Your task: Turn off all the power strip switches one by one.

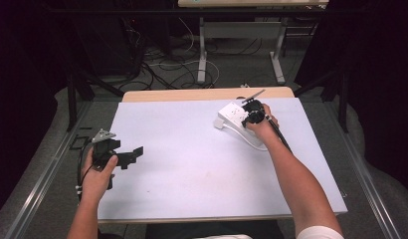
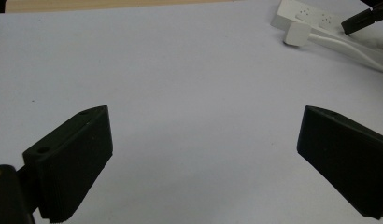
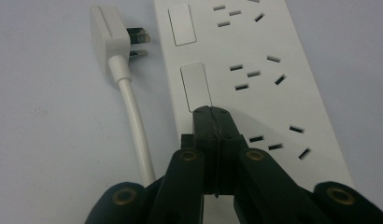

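now | right gripper (image 3: 212, 112) closed, tips on power strip (image 3: 255, 70) switch | left gripper (image 2: 203, 154) agape

L tool (image 2: 203, 154) jaws wide, R tool (image 3: 213, 112) closed.

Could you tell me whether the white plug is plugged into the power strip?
Out: the plug lies on the table beside the power strip, prongs bare.

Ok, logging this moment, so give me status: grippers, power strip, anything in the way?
Right gripper shut, tips on a switch of the power strip. Left gripper open over bare table. Plug lies unplugged beside strip. Nothing in the way.
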Motion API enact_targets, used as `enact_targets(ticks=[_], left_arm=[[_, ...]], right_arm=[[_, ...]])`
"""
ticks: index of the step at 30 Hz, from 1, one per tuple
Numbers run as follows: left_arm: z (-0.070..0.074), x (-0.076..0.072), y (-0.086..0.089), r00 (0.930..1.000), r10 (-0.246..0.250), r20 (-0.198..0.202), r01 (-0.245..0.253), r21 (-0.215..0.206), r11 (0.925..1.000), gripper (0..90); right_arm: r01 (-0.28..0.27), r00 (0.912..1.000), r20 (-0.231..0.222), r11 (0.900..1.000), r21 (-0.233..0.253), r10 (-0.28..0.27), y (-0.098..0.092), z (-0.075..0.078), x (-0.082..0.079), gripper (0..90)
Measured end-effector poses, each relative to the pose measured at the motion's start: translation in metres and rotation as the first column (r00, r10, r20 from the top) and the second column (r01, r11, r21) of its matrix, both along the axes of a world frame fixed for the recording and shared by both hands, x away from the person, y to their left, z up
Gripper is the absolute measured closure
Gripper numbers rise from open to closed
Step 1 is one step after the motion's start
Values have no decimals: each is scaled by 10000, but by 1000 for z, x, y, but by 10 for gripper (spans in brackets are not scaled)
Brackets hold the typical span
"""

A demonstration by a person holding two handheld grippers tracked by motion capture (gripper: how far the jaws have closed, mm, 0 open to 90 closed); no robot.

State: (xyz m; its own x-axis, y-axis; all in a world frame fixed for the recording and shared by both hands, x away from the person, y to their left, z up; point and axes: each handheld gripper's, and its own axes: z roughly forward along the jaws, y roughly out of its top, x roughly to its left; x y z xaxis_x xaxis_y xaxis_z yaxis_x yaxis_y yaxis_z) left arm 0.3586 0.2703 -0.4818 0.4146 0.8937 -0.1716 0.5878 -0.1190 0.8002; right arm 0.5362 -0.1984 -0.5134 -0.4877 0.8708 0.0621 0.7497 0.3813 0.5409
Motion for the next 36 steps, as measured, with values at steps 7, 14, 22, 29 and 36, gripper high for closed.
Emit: enact_targets(ticks=[7, 14, 22, 29, 36], left_arm=[[2, -1, 2, 9999, -78, -136, 78, 33, 10000, 35], [0, 0, 1, 10000, 38, -32, -38, 4, 10000, 35], [0, 0, 1, 10000, 63, -3, -63, -1, 10000, 35], [0, 0, 1, 10000, 95, -23, -95, -49, 9999, 35], [0, 0, 2, 9999, 100, -47, -100, 12, 9999, 35]], right_arm=[[186, 9998, 7, 9998, 5, -186, 0, -1, -1, 900], [32, 10000, 41, 10000, 92, -32, 5, -3, -1, 900], [34, 10000, 32, 10000, 48, -34, 4, -3, -1, 900], [83, 9998, -168, 10000, 31, -82, 5, -2, 2, 900], [62, 9999, -123, 9999, -80, -63, 5, 1, 5, 900]])
